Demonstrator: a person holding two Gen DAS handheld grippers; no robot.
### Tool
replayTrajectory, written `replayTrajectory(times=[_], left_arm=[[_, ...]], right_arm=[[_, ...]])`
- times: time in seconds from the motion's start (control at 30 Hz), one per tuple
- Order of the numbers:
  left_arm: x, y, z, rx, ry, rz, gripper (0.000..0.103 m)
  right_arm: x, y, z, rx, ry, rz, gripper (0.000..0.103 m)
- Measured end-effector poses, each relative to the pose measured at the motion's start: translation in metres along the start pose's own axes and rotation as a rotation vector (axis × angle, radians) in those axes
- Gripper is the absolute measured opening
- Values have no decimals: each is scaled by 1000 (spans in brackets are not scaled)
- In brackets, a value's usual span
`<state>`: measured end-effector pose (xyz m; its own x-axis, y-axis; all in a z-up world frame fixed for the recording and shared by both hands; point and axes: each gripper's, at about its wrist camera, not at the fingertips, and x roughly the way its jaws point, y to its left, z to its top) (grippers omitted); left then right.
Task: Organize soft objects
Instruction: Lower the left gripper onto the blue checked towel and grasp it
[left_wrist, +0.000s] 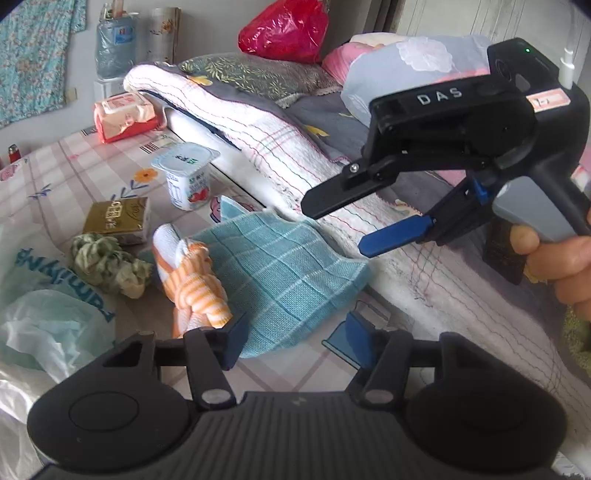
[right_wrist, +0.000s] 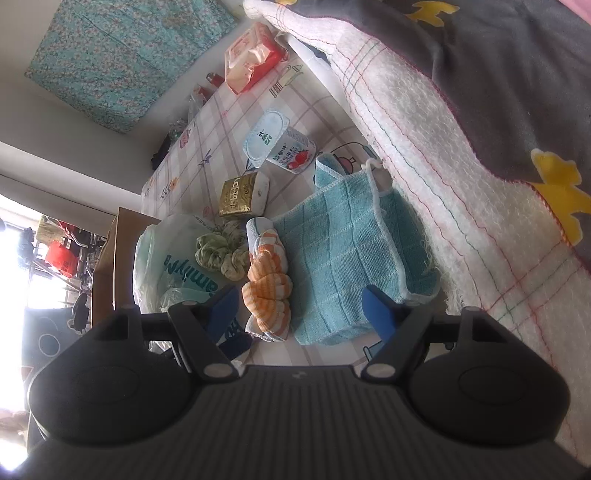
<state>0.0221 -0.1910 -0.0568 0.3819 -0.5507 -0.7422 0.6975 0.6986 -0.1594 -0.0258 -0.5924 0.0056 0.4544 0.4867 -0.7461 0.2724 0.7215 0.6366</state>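
A light blue checked cloth (left_wrist: 280, 266) (right_wrist: 347, 251) lies on the patterned tablecloth (left_wrist: 55, 173), its right edge against a white quilt. Left of it lie a knotted orange-and-white striped sock (left_wrist: 192, 273) (right_wrist: 267, 291) and a crumpled green scrunchie (left_wrist: 107, 264) (right_wrist: 221, 254). My left gripper (left_wrist: 297, 334) stands open over the cloth's near edge, pads clear of it. My right gripper (right_wrist: 301, 306) is open too, above the sock and the cloth's near end. In the left wrist view the right gripper (left_wrist: 334, 227) hangs over the cloth's right side, held by a hand (left_wrist: 565, 266).
A yogurt cup (left_wrist: 188, 177) (right_wrist: 284, 144) and a gold box (left_wrist: 118, 219) (right_wrist: 242, 194) stand behind the soft things. A plastic bag (left_wrist: 44, 317) (right_wrist: 173, 266) lies at the left. A tissue pack (left_wrist: 125, 120) sits far back. The quilt (left_wrist: 295, 147) (right_wrist: 461, 166) bounds the right.
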Motion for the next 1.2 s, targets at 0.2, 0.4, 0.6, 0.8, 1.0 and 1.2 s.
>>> replayTrajectory(times=[0.2, 0.4, 0.6, 0.8, 1.0, 1.2], left_arm=[[25, 6, 2, -12, 41, 10, 59], [28, 22, 5, -31, 41, 93, 71], [39, 24, 14, -27, 70, 55, 83], [56, 22, 18, -48, 120, 95, 83], [63, 25, 21, -64, 127, 91, 83], [70, 23, 20, -62, 121, 79, 79]], right_arm=[[12, 1, 13, 13, 26, -28, 74], [14, -4, 15, 60, 90, -30, 74], [14, -7, 12, 91, 103, -35, 75], [35, 3, 21, 8, 61, -114, 75], [77, 2, 31, -17, 112, -173, 75], [96, 5, 24, 3, 176, -89, 77]])
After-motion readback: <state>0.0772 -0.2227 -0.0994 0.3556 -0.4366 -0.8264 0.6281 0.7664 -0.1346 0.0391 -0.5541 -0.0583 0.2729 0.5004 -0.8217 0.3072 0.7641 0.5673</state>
